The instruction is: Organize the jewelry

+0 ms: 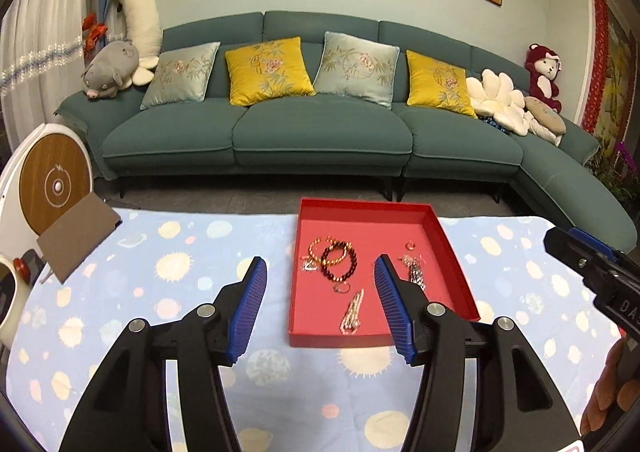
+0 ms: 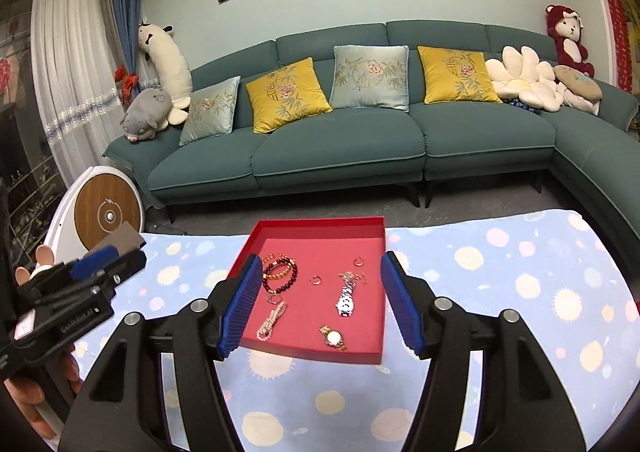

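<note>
A red tray lies on the table and holds jewelry. In it are a dark bead bracelet, an orange bead bracelet, a pearl strand, a silver watch, a gold watch and small rings. My left gripper is open and empty, just before the tray. My right gripper is open and empty, with the tray between its fingers. The right gripper also shows in the left wrist view at the right edge.
The table carries a light blue cloth with planet prints. A brown card lies at its far left corner. A white round appliance stands left of the table. A teal sofa with cushions is behind.
</note>
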A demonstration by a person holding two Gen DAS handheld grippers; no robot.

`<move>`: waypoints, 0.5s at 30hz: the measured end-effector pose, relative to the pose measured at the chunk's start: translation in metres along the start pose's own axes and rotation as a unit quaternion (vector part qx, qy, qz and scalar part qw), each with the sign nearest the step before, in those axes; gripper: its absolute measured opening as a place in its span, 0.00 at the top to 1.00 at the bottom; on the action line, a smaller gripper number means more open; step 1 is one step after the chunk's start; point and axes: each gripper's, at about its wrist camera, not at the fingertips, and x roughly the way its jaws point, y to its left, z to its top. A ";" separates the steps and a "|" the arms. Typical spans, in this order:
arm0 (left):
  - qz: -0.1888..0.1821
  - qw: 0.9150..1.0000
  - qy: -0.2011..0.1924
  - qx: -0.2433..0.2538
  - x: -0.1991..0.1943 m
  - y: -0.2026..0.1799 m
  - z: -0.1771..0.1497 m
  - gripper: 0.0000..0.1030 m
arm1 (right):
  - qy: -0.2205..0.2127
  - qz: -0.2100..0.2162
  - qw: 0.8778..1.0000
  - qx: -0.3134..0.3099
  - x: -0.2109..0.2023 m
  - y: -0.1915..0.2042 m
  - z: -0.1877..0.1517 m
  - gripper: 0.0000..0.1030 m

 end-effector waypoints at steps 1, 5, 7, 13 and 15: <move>0.003 1.000 0.006 -0.004 0.003 0.001 -0.004 0.47 | 0.002 0.000 1.000 0.004 0.000 -0.001 -0.003 0.42; 0.015 1.000 0.026 -0.003 0.015 0.004 -0.016 0.47 | 0.012 -0.010 1.000 0.001 0.006 0.000 -0.016 0.37; 0.018 0.999 0.032 0.003 0.021 0.003 -0.020 0.47 | 0.019 -0.014 1.000 -0.007 0.011 0.000 -0.019 0.37; 0.019 0.999 0.047 0.005 0.036 0.002 -0.028 0.47 | 0.035 -0.026 0.999 -0.028 0.024 0.001 -0.032 0.37; 0.019 0.999 0.050 0.005 0.040 0.001 -0.029 0.47 | 0.041 -0.028 0.998 -0.031 0.028 0.001 -0.036 0.37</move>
